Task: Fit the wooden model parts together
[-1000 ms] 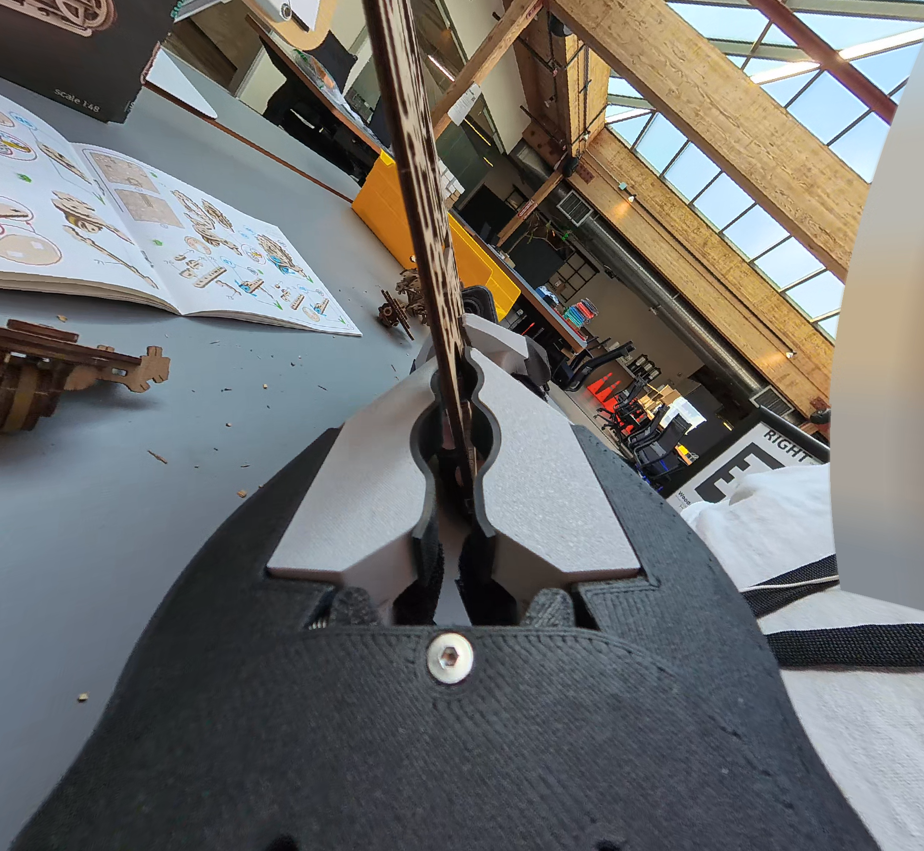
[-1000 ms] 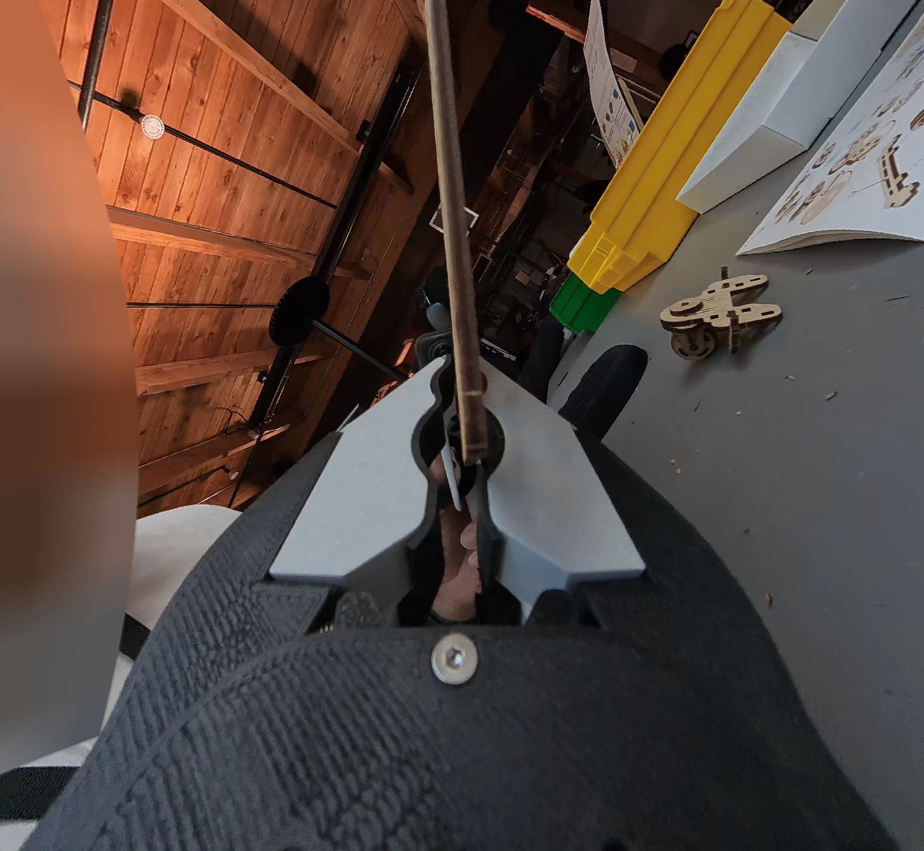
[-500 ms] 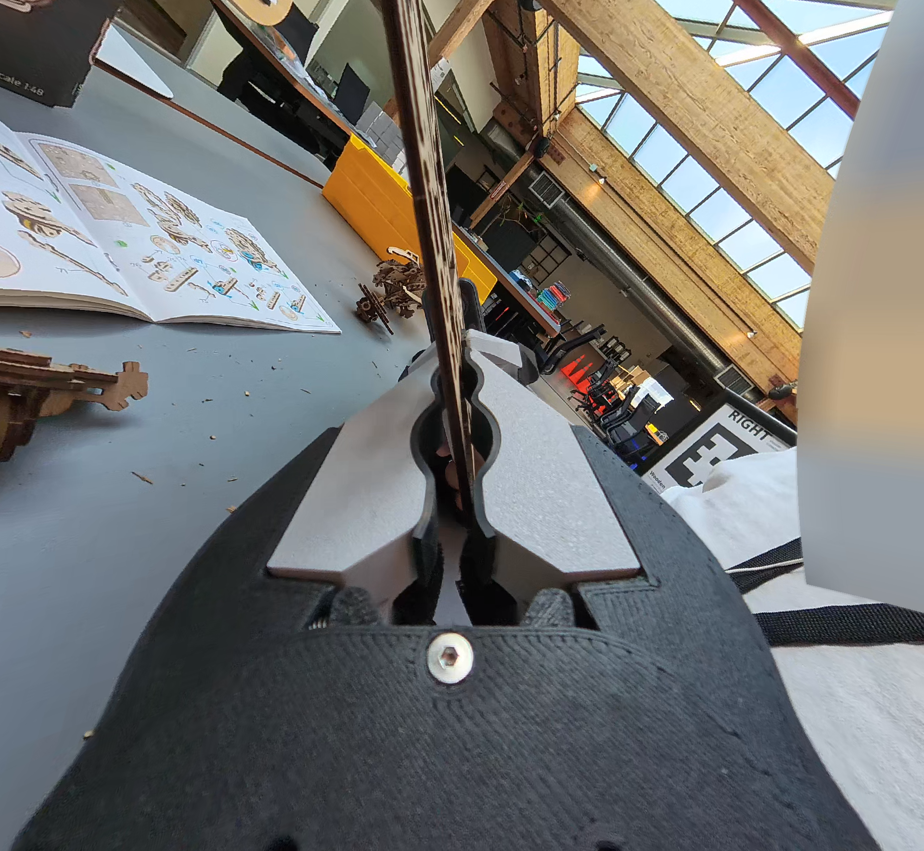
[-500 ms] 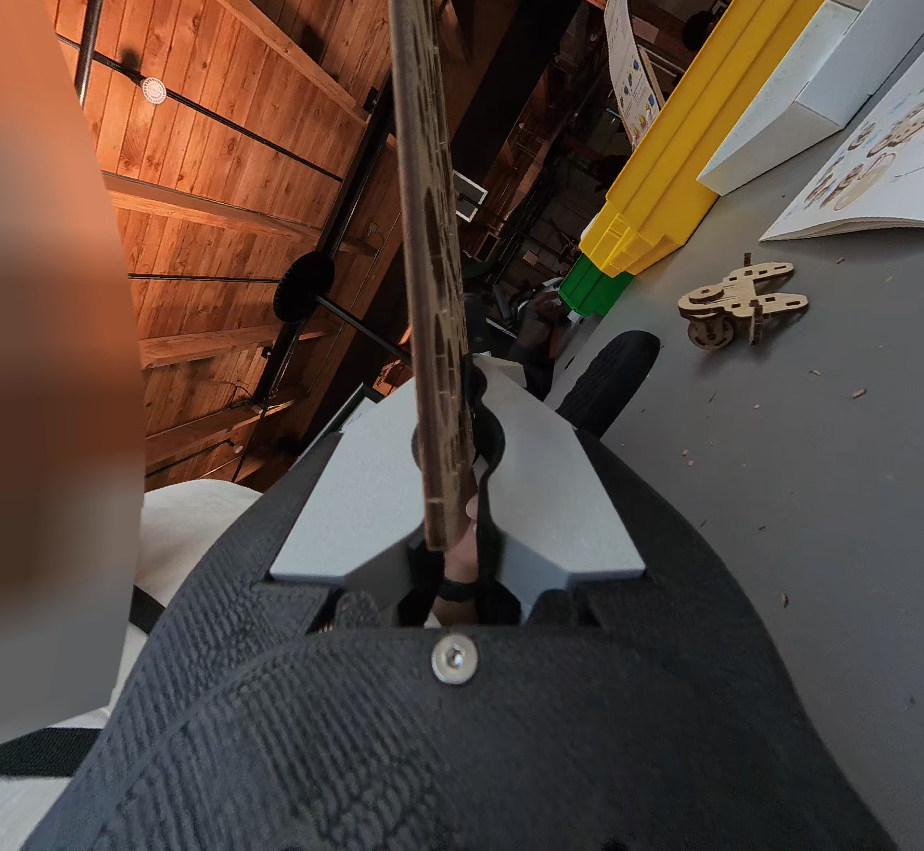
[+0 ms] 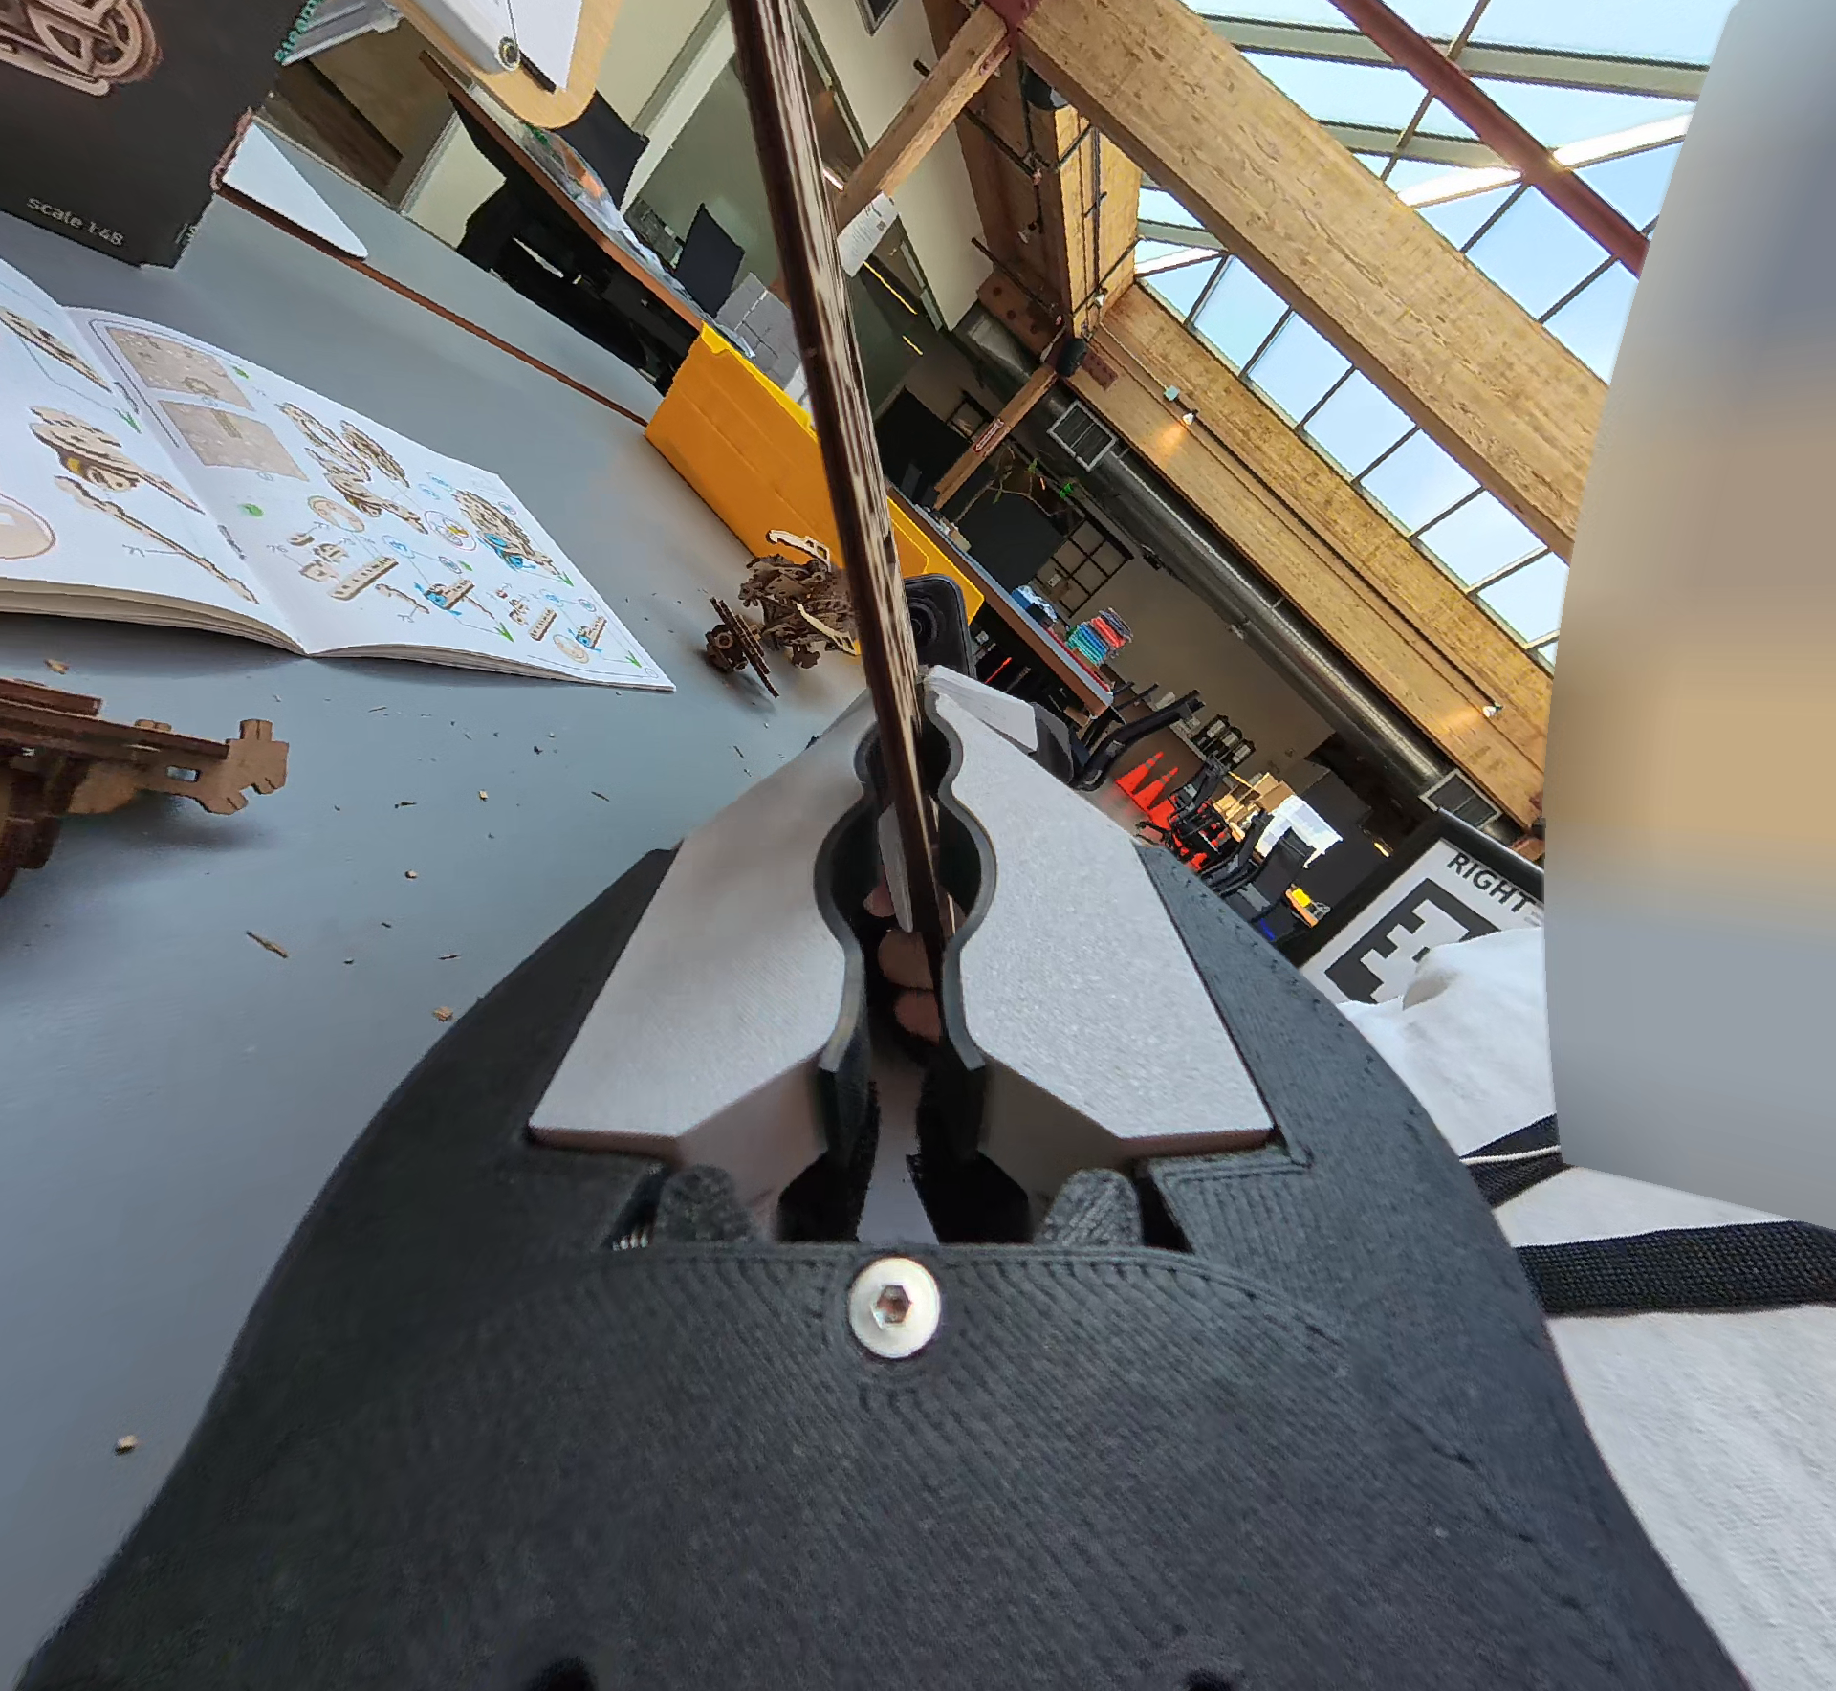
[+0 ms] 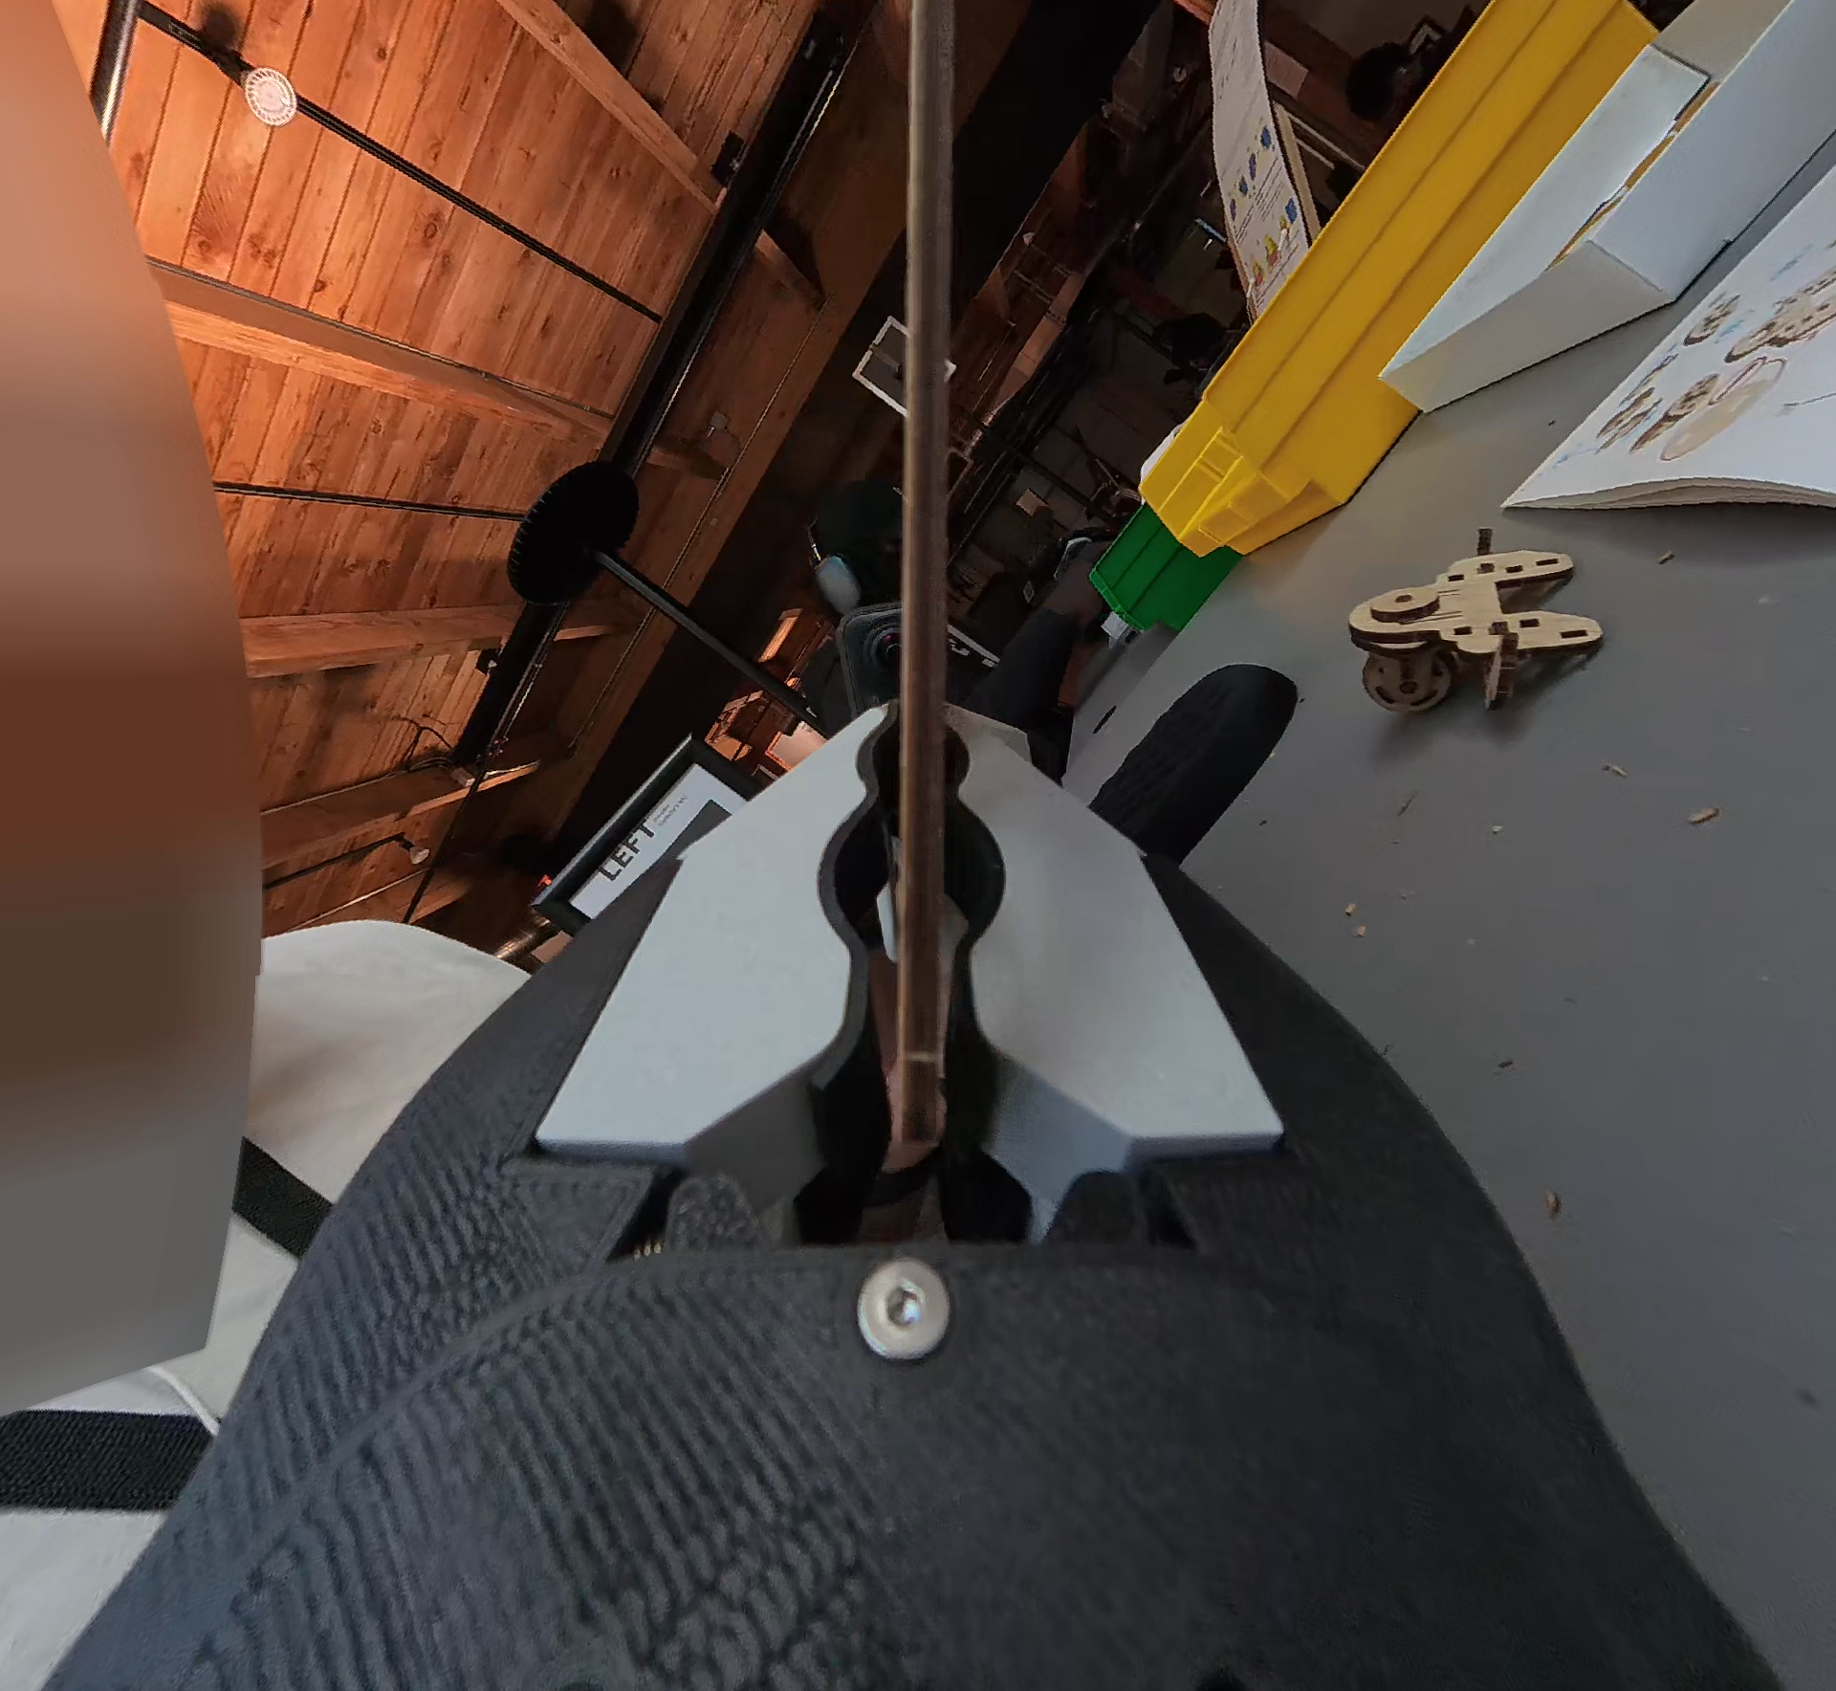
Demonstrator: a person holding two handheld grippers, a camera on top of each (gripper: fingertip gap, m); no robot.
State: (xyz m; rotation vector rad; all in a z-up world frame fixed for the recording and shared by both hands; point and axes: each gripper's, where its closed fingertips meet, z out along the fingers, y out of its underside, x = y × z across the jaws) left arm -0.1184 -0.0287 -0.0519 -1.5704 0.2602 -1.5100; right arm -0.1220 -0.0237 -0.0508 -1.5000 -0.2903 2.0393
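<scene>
Each wrist camera looks close along its own fingers, tilted toward the ceiling, facing the other; both share the edge-on sheet at 12 o'clock

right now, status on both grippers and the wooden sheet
Left gripper shut on wooden sheet, edge-on. Right gripper shut on the same sheet, held above the grey table. Small wooden subassembly lies apart. Nothing blocking.

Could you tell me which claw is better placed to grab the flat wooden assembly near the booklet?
Probably left: the flat wooden assembly lies close beside the left claw. Both it and the right claw clamp the wooden sheet.
</scene>
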